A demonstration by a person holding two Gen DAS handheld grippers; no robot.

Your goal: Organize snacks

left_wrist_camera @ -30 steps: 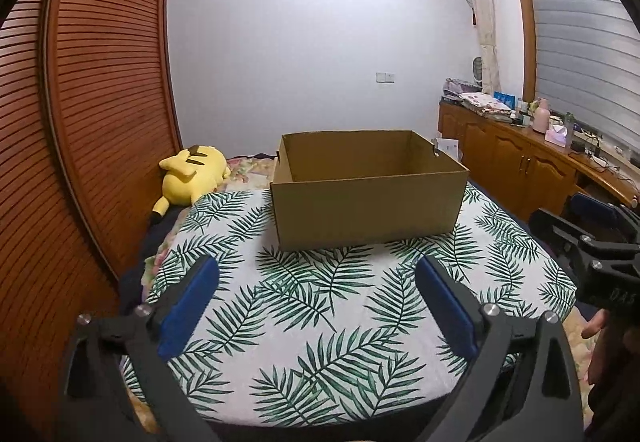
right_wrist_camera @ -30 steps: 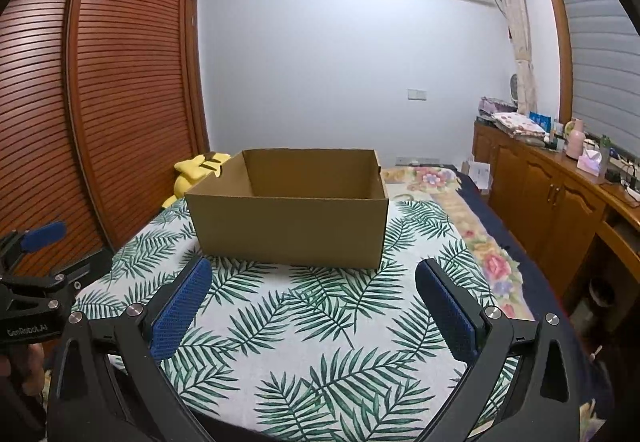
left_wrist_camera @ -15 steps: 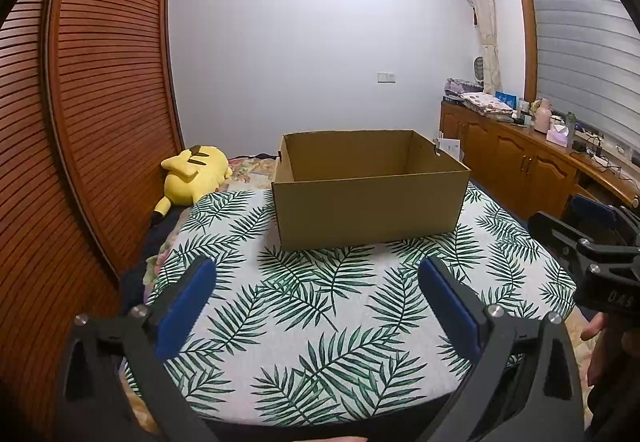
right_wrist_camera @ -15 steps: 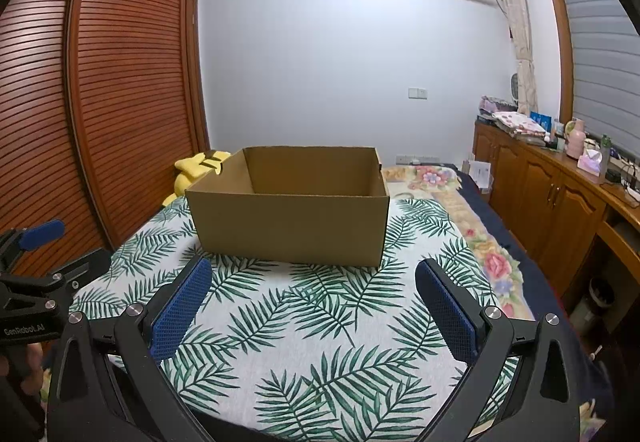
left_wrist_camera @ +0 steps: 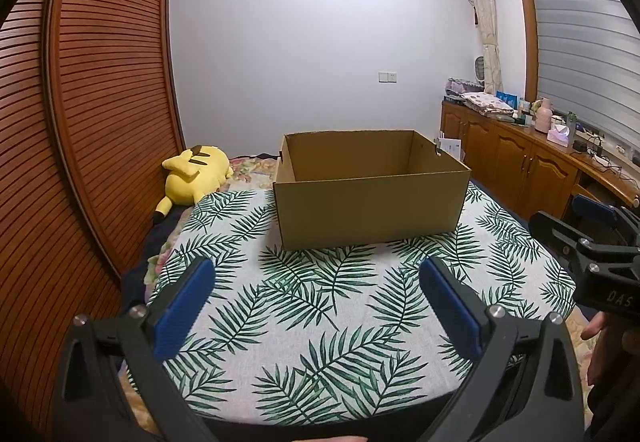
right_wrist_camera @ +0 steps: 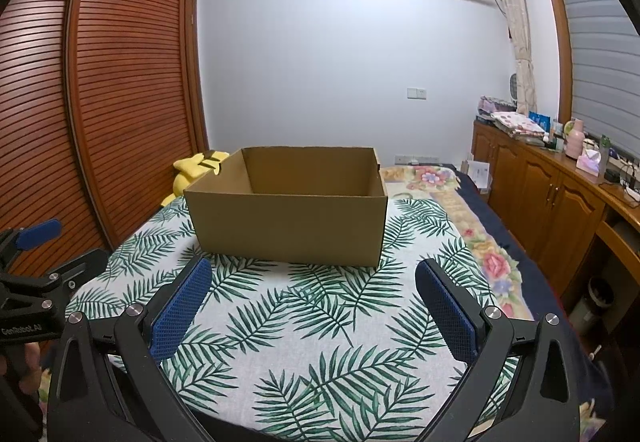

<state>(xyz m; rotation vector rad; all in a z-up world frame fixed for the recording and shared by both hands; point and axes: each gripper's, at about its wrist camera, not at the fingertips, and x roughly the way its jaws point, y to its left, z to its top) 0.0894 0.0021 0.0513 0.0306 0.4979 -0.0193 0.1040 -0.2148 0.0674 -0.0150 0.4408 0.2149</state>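
An open brown cardboard box stands on a leaf-print cloth on the bed; it also shows in the right wrist view. Its visible inside looks empty. No snacks are in view. My left gripper is open and empty, held over the cloth in front of the box. My right gripper is open and empty too, in front of the box. The right gripper shows at the right edge of the left wrist view; the left gripper shows at the left edge of the right wrist view.
A yellow plush toy lies on the bed left of the box. A slatted wooden wardrobe runs along the left. Wooden cabinets with clutter on top line the right wall. The floral bedspread shows right of the cloth.
Both views have shifted slightly; the box sits a little higher in the frames. Both grippers stay open and empty.
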